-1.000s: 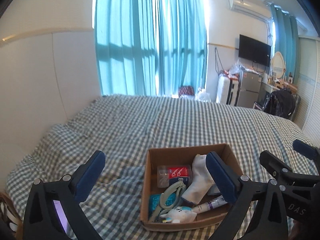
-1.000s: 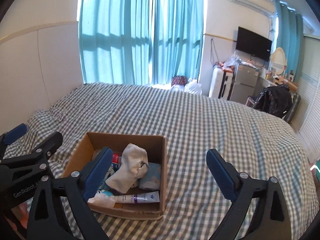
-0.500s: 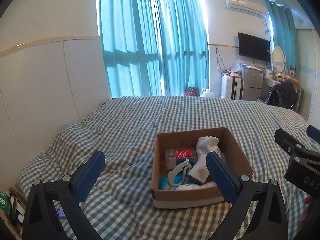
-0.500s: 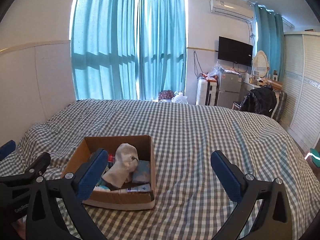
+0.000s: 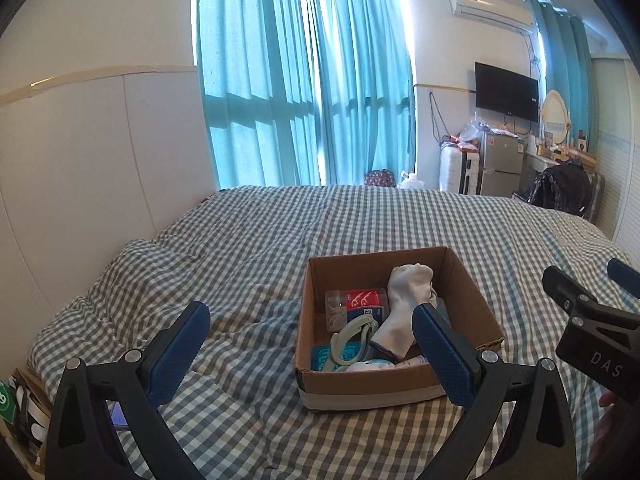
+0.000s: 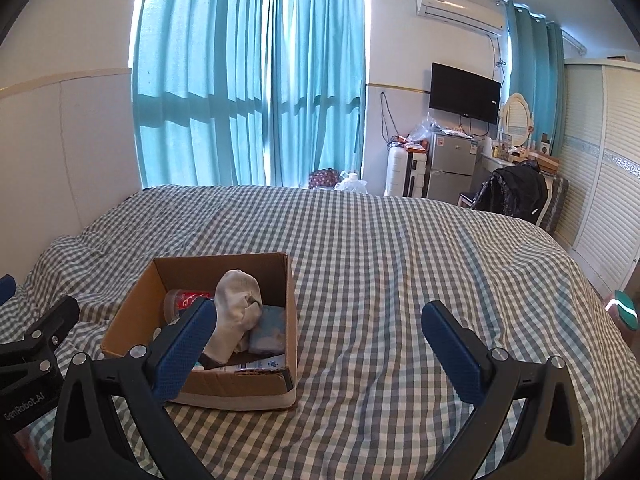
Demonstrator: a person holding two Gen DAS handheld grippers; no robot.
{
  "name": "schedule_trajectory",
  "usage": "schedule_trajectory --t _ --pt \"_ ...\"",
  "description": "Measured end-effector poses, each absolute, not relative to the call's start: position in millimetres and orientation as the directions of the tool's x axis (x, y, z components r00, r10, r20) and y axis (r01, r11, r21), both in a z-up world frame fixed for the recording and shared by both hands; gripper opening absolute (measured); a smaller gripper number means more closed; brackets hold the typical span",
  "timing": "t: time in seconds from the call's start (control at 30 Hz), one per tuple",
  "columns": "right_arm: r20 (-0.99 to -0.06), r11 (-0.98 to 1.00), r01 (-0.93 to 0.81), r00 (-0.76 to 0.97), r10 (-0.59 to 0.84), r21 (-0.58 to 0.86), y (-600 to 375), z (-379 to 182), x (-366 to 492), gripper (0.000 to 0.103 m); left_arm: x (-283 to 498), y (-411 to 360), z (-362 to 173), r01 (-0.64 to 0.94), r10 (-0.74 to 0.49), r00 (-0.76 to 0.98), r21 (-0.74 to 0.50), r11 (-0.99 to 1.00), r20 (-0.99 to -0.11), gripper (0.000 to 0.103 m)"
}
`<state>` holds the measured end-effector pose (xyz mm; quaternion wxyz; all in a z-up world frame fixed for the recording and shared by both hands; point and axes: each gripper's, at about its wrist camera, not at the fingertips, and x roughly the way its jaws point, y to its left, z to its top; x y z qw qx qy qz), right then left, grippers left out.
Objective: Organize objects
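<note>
A brown cardboard box [image 5: 472, 300] [image 6: 290, 304] sits on the checked bed. In it are a white sock [image 5: 404, 304] [image 6: 236, 312], a clear tub with a red label [image 5: 358, 300] [image 6: 184, 300], a grey-green clip [image 5: 352, 340], a teal packet [image 5: 324, 356] and a white tube [image 6: 260, 366]. My left gripper [image 5: 310, 354] is open and empty, held back above the bed before the box. My right gripper [image 6: 320, 354] is open and empty, to the right of the box; it also shows at the right of the left wrist view [image 5: 588, 312].
The checked bedspread [image 6: 400, 248] stretches far and right. A padded white wall [image 5: 80, 160] runs along the left. Teal curtains [image 5: 304, 92], a small fridge [image 6: 450, 168], a wall TV [image 6: 464, 92] and a chair with a black jacket [image 6: 512, 192] stand beyond the bed.
Both grippers have pulled back and up from the box, so it looks smaller and farther away. Both stay open and empty.
</note>
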<state>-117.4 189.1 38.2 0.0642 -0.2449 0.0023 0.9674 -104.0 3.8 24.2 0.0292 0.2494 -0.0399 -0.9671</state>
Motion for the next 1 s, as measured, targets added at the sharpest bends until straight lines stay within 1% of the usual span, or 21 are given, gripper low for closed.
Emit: schedule_trajectory --t 1.0 --pt "-0.482 -0.992 -0.125 -0.868 0.118 -0.017 188.7 34.5 -113.5 0.103 -101.0 7.1 16.8 0.027 -0.073 -0.86 0.098 -0.995 -0.505 0.103"
